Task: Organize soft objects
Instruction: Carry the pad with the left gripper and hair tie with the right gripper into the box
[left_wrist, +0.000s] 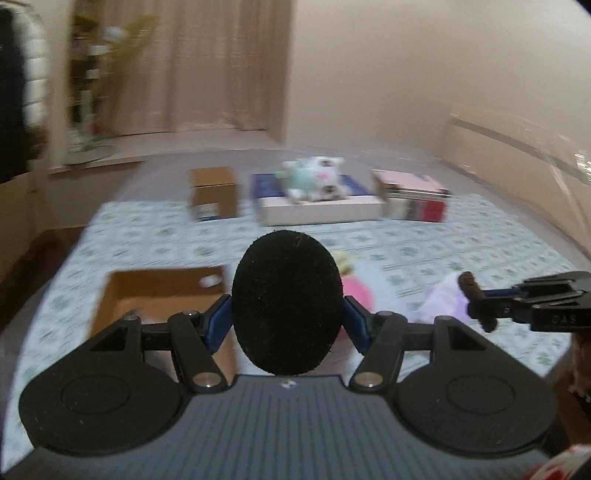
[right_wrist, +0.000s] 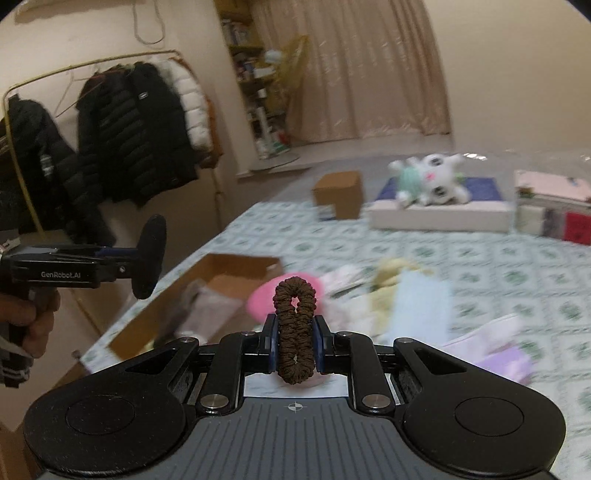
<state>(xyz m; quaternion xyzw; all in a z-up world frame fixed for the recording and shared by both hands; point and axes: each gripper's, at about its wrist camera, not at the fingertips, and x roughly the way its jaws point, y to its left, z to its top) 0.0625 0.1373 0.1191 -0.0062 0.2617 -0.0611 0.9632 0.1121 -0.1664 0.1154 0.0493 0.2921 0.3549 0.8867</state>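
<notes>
On the bed with the green-patterned sheet (right_wrist: 480, 266), the left gripper (left_wrist: 287, 314) is clamped on a black fuzzy oval pad (left_wrist: 287, 301). The right gripper (right_wrist: 295, 341) pinches a brown ruffled fabric scrunchie (right_wrist: 294, 325) at lower centre. Its thin hold could slip before reaching the open brown cardboard box (right_wrist: 221, 273) farther left.

Warm, dim indoor light fills both views, even and without hard shadows or glare; the source is not visible; motion blur smears the bed (left_wrist: 443, 251), the boxes and the curtain (left_wrist: 229, 66), more heavily in the left wrist view; each tool's own body stays sharp; fisheye distortion bends walls and darkens the corners.
</notes>
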